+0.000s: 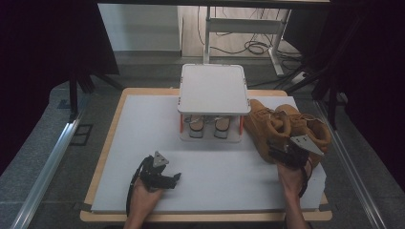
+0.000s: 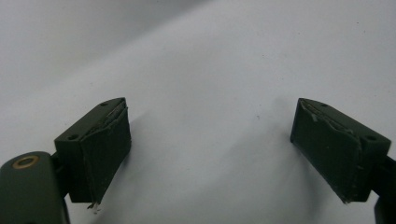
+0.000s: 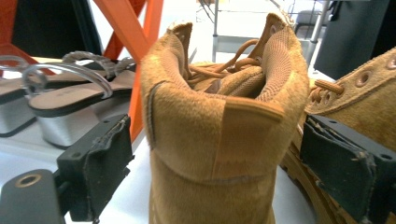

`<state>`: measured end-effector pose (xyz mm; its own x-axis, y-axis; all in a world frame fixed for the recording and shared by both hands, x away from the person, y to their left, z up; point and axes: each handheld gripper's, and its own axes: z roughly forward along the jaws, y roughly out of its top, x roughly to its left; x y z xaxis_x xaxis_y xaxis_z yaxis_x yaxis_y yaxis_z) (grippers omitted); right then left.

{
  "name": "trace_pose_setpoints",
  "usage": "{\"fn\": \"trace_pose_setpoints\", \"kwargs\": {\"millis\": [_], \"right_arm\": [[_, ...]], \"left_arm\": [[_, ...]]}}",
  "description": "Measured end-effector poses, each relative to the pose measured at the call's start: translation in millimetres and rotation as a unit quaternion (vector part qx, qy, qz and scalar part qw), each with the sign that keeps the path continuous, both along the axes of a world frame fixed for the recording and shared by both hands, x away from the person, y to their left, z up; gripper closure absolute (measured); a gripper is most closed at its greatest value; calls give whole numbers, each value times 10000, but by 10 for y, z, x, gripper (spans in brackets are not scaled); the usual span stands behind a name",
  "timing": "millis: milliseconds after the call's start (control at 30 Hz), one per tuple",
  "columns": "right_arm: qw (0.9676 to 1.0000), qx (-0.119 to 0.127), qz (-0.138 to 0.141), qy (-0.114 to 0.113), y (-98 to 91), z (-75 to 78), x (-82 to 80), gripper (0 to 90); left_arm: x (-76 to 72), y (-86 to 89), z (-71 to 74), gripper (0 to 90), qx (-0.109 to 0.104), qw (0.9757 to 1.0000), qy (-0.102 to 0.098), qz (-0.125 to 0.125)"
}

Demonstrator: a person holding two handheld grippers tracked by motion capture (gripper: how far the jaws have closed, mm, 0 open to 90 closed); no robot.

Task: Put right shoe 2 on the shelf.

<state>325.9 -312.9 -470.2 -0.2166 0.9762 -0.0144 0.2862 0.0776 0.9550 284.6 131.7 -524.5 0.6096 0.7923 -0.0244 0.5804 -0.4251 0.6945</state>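
- Seen from the high view, a white table (image 1: 143, 143) holds a small two-level rack (image 1: 214, 88) at upper centre, with a pair of sandals (image 1: 208, 127) on its lower shelf.
- Two tan boots stand just right of the rack, at centre right of the frame: the left boot (image 1: 264, 125) and, touching it, the right boot (image 1: 313, 129).
- The right gripper (image 1: 286, 151) sits at the heels of the boots, in the lower right of the high view.
- In the right gripper view, the left boot's heel (image 3: 217, 135) stands upright between the spread jaws. The left pad (image 3: 100, 168) is clear of the suede; the right pad (image 3: 343, 172) seems apart from it too, though that gap is hard to judge. Nothing is gripped.
- The left gripper (image 1: 162, 179) rests low on the table at lower left of the high view, well apart from the boots.
- In the left gripper view, its jaws stand wide apart over bare white table (image 2: 210, 70), holding nothing.
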Motion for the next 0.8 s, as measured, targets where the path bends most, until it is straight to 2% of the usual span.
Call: {"fn": "trace_pose_setpoints", "kwargs": {"millis": [333, 800], "right_arm": [[9999, -23, -154, -54, 53, -40, 185, 82], [9997, 140, -177, -17, 69, -29, 378, 66]], "left_arm": [[0, 1, 0, 120, 4, 10000, 0, -3], [1, 0, 0, 120, -2, 10000, 1, 0]]}}
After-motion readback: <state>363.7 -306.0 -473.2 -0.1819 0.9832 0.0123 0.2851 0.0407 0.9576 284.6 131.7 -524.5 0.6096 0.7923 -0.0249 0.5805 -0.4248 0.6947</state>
